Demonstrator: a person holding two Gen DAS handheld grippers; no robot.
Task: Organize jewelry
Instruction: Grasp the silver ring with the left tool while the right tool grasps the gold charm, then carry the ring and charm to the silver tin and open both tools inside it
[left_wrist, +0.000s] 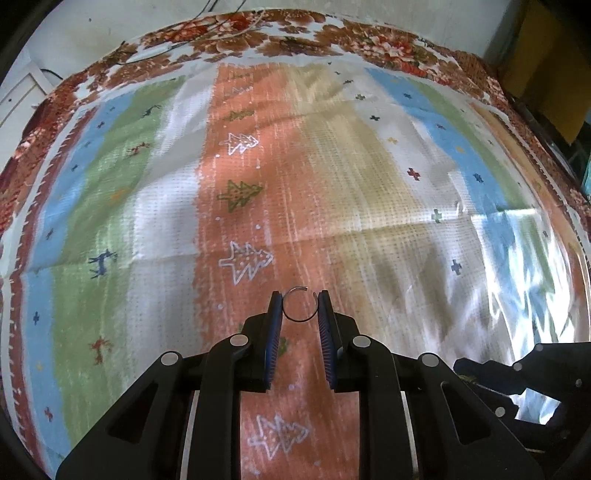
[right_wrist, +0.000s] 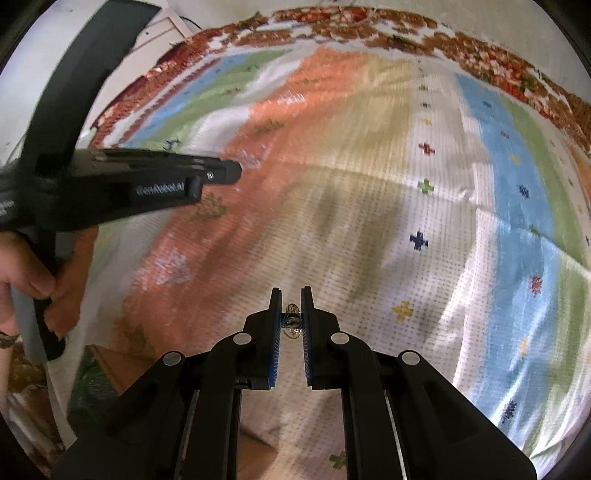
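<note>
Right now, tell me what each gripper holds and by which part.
Left gripper: a thin open wire ring, pinched across its sides at the fingertips. Right gripper: a small clear, metallic jewelry piece, clamped at its middle; its kind cannot be told.

Striped, patterned tablecloth (left_wrist: 332, 166) with floral border, sunlit patches, pale wall (left_wrist: 92, 29) behind.

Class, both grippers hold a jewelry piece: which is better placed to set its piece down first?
Probably the left gripper: its thin open ring shows sharply above the striped cloth; the right view is blurred.

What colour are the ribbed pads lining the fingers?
Blue ribbed pads, clearest in the left wrist view.
</note>
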